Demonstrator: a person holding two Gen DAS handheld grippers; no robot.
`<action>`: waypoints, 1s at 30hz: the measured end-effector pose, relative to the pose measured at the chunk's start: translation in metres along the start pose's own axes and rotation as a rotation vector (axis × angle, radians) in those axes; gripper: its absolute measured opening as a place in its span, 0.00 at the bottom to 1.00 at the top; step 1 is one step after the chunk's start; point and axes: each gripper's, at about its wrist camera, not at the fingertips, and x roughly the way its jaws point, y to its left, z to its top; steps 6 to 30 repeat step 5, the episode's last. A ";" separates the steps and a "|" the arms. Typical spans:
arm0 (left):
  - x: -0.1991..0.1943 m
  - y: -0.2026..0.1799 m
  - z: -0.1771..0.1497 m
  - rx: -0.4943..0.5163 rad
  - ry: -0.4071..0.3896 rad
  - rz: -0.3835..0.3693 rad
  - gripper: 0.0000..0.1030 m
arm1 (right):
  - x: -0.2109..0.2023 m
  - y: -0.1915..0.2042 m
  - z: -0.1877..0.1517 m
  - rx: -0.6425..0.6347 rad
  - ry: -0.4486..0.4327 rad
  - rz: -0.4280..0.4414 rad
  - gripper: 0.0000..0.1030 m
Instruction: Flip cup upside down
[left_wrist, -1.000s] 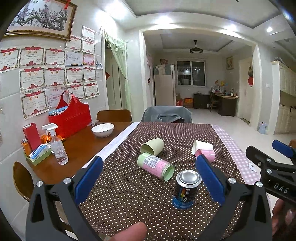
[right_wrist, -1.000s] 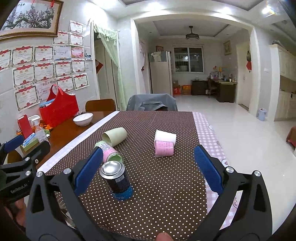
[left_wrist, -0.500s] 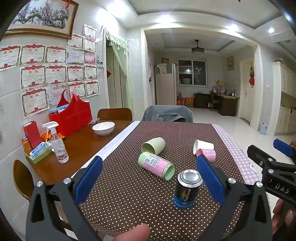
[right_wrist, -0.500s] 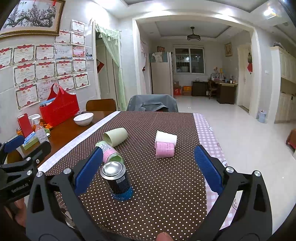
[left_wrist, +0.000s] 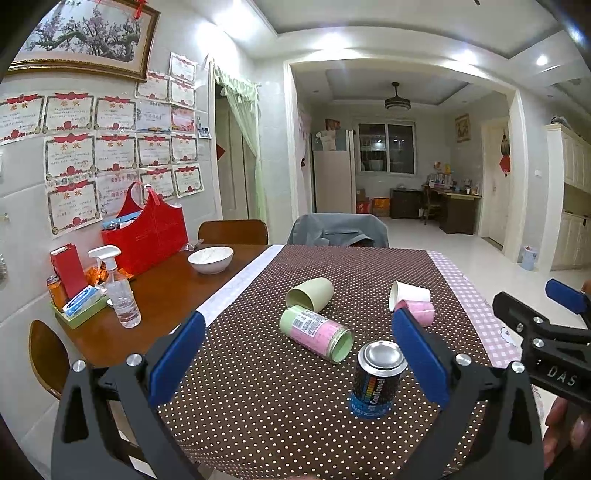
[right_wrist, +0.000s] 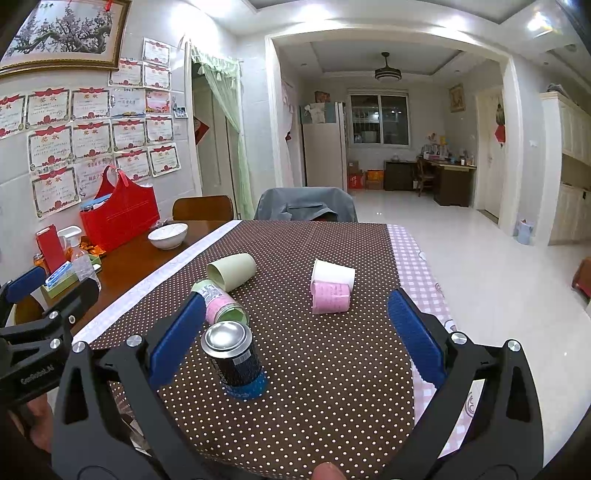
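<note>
Left gripper (left_wrist: 295, 350) and right gripper (right_wrist: 295, 332), both spread wide, empty. Right gripper's left finger (right_wrist: 177, 339) partly hides the pink canister (right_wrist: 225, 308). Green cup (left_wrist: 309, 298) lies sideways mid-cloth; its inside is unseen.

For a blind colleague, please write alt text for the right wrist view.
Open right gripper hovers over a dotted brown tablecloth, holding nothing. An upright can stands near its left jaw; beyond it four cups lie on their sides: green, pink-labelled, white, pink.

A white bowl (left_wrist: 211, 259), spray bottle (left_wrist: 119, 292) and red bag (left_wrist: 147, 236) are seen at left on the desk (left_wrist: 166, 280); certificates (left_wrist: 110, 147) are pinned upper left.
</note>
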 end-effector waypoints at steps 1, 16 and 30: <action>0.000 0.000 0.000 0.005 0.000 0.011 0.96 | 0.000 0.000 0.000 0.000 0.000 0.000 0.94; 0.001 -0.001 0.000 0.004 0.001 0.017 0.96 | 0.001 0.000 -0.001 0.002 0.000 0.000 0.94; 0.001 -0.001 0.000 0.004 0.001 0.017 0.96 | 0.001 0.000 -0.001 0.002 0.000 0.000 0.94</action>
